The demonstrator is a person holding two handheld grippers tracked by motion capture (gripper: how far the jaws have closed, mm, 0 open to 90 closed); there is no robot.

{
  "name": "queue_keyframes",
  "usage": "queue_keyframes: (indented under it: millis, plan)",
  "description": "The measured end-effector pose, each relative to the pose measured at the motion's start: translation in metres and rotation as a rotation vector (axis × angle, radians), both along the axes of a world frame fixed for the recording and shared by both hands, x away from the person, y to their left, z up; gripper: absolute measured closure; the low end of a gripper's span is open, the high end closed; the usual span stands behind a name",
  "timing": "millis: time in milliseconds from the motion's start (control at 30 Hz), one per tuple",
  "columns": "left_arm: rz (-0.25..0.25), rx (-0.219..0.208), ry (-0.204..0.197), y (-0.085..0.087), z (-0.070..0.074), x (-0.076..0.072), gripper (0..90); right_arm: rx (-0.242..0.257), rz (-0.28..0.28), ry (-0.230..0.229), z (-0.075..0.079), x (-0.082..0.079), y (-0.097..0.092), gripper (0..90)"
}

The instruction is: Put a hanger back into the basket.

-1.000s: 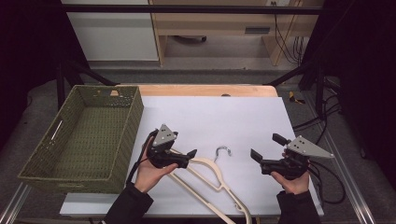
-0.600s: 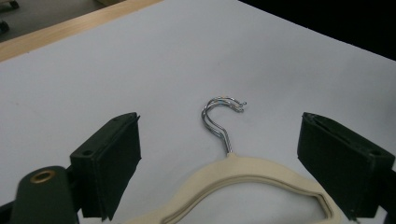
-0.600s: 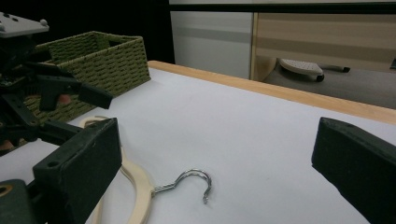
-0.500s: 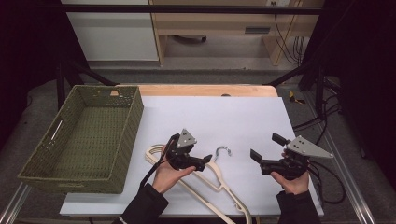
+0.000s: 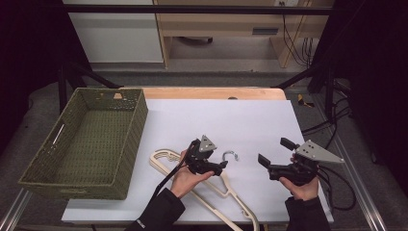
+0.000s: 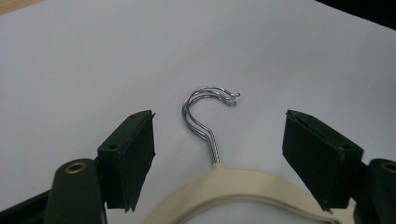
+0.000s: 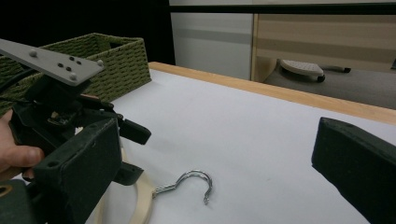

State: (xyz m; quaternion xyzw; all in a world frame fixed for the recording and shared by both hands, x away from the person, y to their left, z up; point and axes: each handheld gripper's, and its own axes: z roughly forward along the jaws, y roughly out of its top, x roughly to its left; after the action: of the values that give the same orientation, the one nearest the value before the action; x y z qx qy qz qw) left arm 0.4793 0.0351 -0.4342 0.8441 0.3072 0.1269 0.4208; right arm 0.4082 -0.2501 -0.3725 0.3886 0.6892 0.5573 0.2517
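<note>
Left gripper (image 5: 211, 166) wide open, empty, straddling hanger (image 6: 233, 184) neck; hook (image 6: 205, 114) straight ahead. Right gripper (image 5: 274, 156) open, empty, farther off.

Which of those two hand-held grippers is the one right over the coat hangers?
The left hand-held gripper. Its open jaws straddle the cream hangers just below their metal hooks; the right hand-held gripper is off to the side over bare table.

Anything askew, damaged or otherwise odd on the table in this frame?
Nothing stands out. The cream hangers lie flat in a stack, hooks intact, beside the upright wicker basket; both grippers are open.
</note>
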Motion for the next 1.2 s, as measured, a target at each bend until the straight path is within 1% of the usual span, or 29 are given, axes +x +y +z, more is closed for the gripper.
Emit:
queue_keyframes:
  millis: [133, 200, 300, 467, 500, 600, 633, 700, 767, 800, 867, 900, 1000, 1100, 1167, 1200]
  plan:
    - [0.003, 0.023, 0.017, -0.006, -0.008, 0.004, 31.6, 0.003, 0.001, -0.001, 0.0, 0.0, 0.0, 2.1]
    - [-0.001, 0.039, 0.017, -0.009, -0.012, 0.005, 34.9, 0.002, 0.0, 0.0, 0.0, 0.0, 0.0, 2.1]
    - [0.003, 0.052, 0.028, -0.014, -0.018, 0.006, 42.4, 0.001, 0.0, -0.003, -0.001, 0.0, 0.001, 2.1]
    - [0.002, 0.099, 0.043, -0.021, -0.027, 0.009, 53.0, 0.002, 0.002, -0.005, -0.001, 0.001, 0.001, 2.1]
    - [0.009, 0.103, 0.044, -0.022, -0.028, 0.01, 55.1, 0.002, 0.002, -0.004, -0.001, 0.001, 0.001, 2.1]
    - [0.011, 0.105, 0.062, -0.023, -0.032, 0.012, 61.3, 0.001, 0.003, -0.004, -0.001, 0.001, 0.001, 2.1]
    - [0.016, 0.097, 0.069, -0.023, -0.033, 0.013, 62.6, -0.003, 0.006, -0.002, -0.001, 0.001, 0.001, 2.1]
    - [0.026, 0.106, 0.067, -0.024, -0.034, 0.014, 65.7, -0.005, 0.005, 0.001, -0.001, 0.001, 0.001, 2.1]
    - [0.021, 0.116, 0.084, -0.024, -0.036, 0.015, 69.2, -0.008, 0.005, 0.002, -0.001, 0.001, 0.001, 2.2]
    - [0.031, 0.114, 0.08, -0.025, -0.037, 0.015, 70.5, -0.008, 0.005, 0.002, -0.001, 0.001, 0.001, 2.2]
    - [0.031, 0.11, 0.094, -0.025, -0.038, 0.016, 72.5, -0.01, 0.009, 0.004, -0.001, 0.001, 0.001, 2.3]
    - [0.033, 0.111, 0.092, -0.026, -0.038, 0.016, 72.8, -0.009, 0.007, 0.003, -0.002, 0.001, 0.002, 2.3]
    - [0.03, 0.116, 0.104, -0.029, -0.039, 0.016, 78.1, -0.008, 0.012, 0.004, -0.002, 0.001, 0.003, 2.4]
    - [0.052, 0.112, 0.111, -0.031, -0.039, 0.016, 80.4, -0.011, 0.014, 0.008, -0.002, 0.001, 0.003, 2.6]
    - [0.066, 0.112, 0.109, -0.031, -0.037, 0.016, 85.1, -0.016, 0.017, 0.008, -0.003, 0.001, 0.004, 2.7]
    - [0.073, 0.106, 0.108, -0.031, -0.037, 0.016, 85.9, -0.015, 0.018, 0.01, -0.003, 0.001, 0.004, 2.7]
